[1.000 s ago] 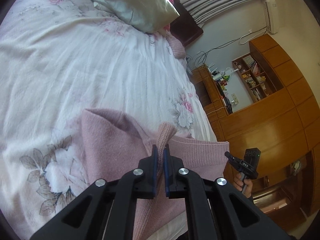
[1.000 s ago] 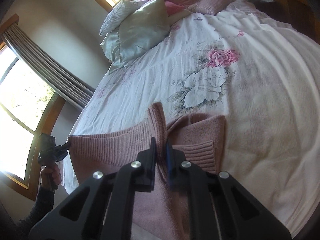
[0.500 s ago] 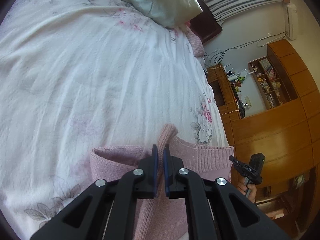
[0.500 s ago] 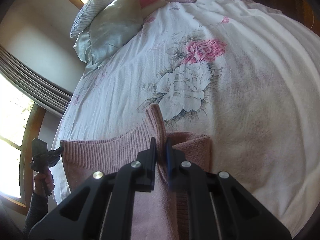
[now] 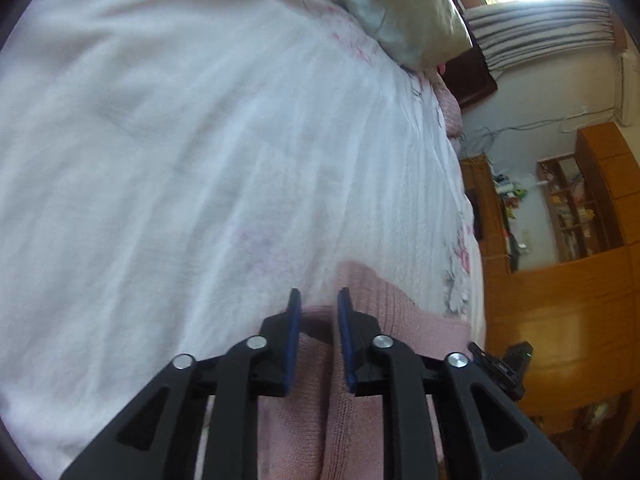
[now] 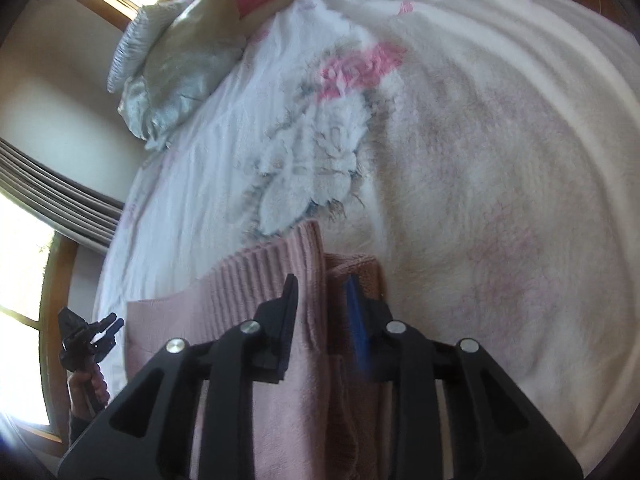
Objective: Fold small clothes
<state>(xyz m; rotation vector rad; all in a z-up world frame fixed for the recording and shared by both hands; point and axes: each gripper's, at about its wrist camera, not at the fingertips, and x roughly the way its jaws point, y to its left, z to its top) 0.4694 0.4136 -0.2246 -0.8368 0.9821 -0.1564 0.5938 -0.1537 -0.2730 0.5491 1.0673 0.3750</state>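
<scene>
A wide bed with a white floral bedspread (image 5: 200, 160) fills a bedroom with wooden cabinets (image 5: 560, 300) and a curtained window. A pink knitted sweater (image 6: 256, 292) lies at the near edge, its ribbed hem running left to right. The left gripper (image 5: 318, 300) and the right gripper (image 6: 320, 284) both stand parted, holding nothing, with a fold of the knit between the fingers.

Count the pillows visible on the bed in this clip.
2 visible: a silver-green satin pillow by the window, and a striped pillow tucked behind it. Pink bedding further along the headboard may hide more.
</scene>
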